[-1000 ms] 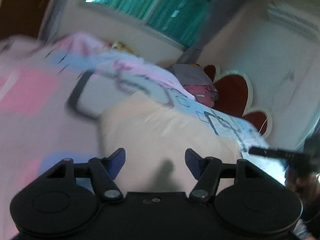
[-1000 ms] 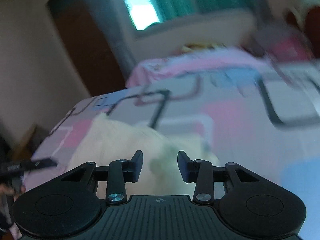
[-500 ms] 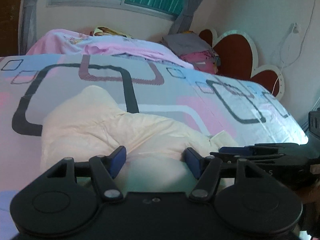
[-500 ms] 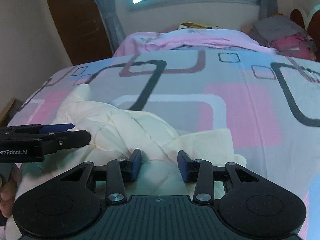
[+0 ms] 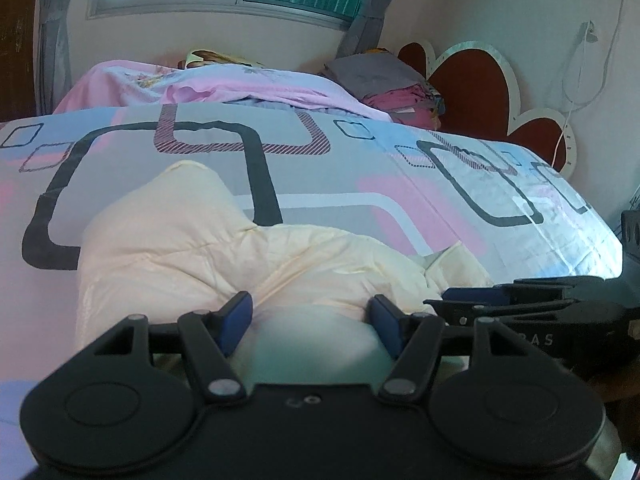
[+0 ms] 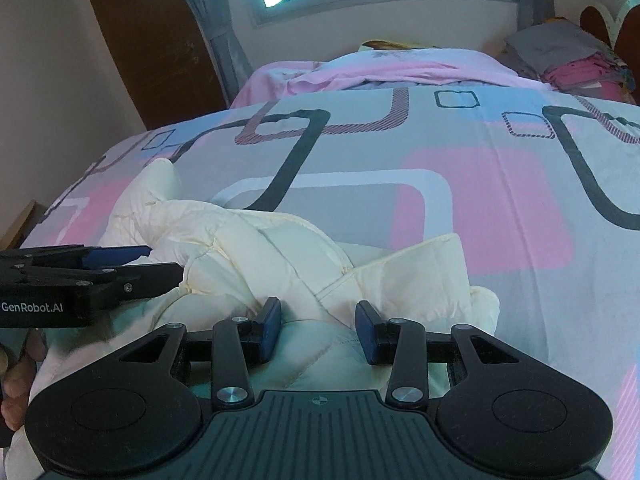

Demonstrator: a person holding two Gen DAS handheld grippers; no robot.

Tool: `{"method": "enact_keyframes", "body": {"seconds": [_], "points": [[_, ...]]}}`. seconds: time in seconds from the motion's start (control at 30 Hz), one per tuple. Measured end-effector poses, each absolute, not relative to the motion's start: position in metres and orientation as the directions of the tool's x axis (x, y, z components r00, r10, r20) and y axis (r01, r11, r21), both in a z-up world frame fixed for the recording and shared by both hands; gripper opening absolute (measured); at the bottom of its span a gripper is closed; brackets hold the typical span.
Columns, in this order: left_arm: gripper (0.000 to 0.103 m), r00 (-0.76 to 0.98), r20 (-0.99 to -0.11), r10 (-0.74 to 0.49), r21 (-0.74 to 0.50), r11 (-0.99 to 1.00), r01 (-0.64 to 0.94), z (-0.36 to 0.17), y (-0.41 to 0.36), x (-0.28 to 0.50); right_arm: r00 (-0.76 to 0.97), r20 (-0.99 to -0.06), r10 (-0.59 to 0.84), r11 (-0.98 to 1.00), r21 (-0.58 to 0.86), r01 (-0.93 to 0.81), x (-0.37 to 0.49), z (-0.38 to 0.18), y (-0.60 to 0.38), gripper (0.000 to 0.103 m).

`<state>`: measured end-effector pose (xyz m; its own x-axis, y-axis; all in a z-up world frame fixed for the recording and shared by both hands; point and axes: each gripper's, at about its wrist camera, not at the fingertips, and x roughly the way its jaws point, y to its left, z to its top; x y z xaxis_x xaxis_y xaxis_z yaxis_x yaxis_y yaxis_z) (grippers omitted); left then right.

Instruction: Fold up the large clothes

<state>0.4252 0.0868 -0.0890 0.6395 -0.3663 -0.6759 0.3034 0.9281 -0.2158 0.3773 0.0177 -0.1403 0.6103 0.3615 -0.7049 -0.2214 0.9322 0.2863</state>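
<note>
1. A cream quilted jacket (image 6: 256,248) lies crumpled on a bed (image 6: 480,184) with a patterned sheet.
2. The left gripper (image 5: 311,320) and right gripper (image 6: 318,330) hover over it, fingers spread, grasping nothing.
3. "GenRobot.AI" marks the left gripper's side.

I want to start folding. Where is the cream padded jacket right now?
The cream padded jacket lies crumpled on the patterned bedspread, near edge, directly ahead of both open grippers.

Open bedspread (image 6: 500,184) beyond jacket (image 6: 248,248).
</note>
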Motion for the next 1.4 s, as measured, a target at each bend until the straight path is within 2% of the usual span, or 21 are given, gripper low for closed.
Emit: {"method": "enact_keyframes", "body": {"seconds": [0.3,0.37,0.4,0.53,0.67,0.8,1.0,1.1,1.27,1.4], "points": [[0.066,0.647,-0.692,-0.321,-0.171,0.943,0.286,-0.074,0.082,0.414,0.609,-0.716,0.341,0.940,0.271,-0.208,0.365,-0.114,0.013,0.040],[0.083,0.672,-0.668,-0.319,-0.171,0.945,0.278,-0.062,0.085,0.399,0.630,-0.687,0.362,0.932,0.281,-0.229,0.348,-0.097,0.009,0.040],[0.085,0.686,-0.650,-0.327,-0.175,0.943,0.283,-0.056,0.086,0.388,0.638,-0.672,0.376,0.926,0.287,-0.243,0.339,-0.091,0.008,0.040],[0.081,0.691,-0.628,-0.357,-0.176,0.930,0.322,-0.042,0.087,0.350,0.630,-0.653,0.421,0.907,0.289,-0.306,0.307,-0.076,0.011,0.040],[0.079,0.696,-0.627,-0.350,-0.170,0.933,0.316,-0.044,0.088,0.318,0.602,-0.681,0.418,0.905,0.251,-0.345,0.286,-0.084,0.019,0.040],[0.079,0.697,-0.639,-0.324,-0.148,0.942,0.302,-0.065,0.088,0.309,0.580,-0.715,0.392,0.916,0.241,-0.322,0.284,-0.107,0.018,0.040],[0.080,0.702,-0.650,-0.290,-0.108,0.950,0.293,-0.075,0.079,0.311,0.575,-0.717,0.394,0.916,0.258,-0.306,0.285,-0.122,0.013,0.040],[0.079,0.702,-0.654,-0.281,-0.105,0.953,0.284,-0.068,0.080,0.303,0.579,-0.721,0.380,0.922,0.249,-0.295,0.278,-0.109,0.010,0.040],[0.073,0.716,-0.633,-0.295,-0.125,0.951,0.281,-0.050,0.089,0.271,0.591,-0.672,0.446,0.892,0.275,-0.359,0.241,-0.081,0.000,0.040],[0.073,0.710,-0.638,-0.297,-0.141,0.952,0.271,-0.043,0.091,0.248,0.566,-0.667,0.484,0.870,0.298,-0.393,0.216,-0.076,-0.001,0.040]]}}
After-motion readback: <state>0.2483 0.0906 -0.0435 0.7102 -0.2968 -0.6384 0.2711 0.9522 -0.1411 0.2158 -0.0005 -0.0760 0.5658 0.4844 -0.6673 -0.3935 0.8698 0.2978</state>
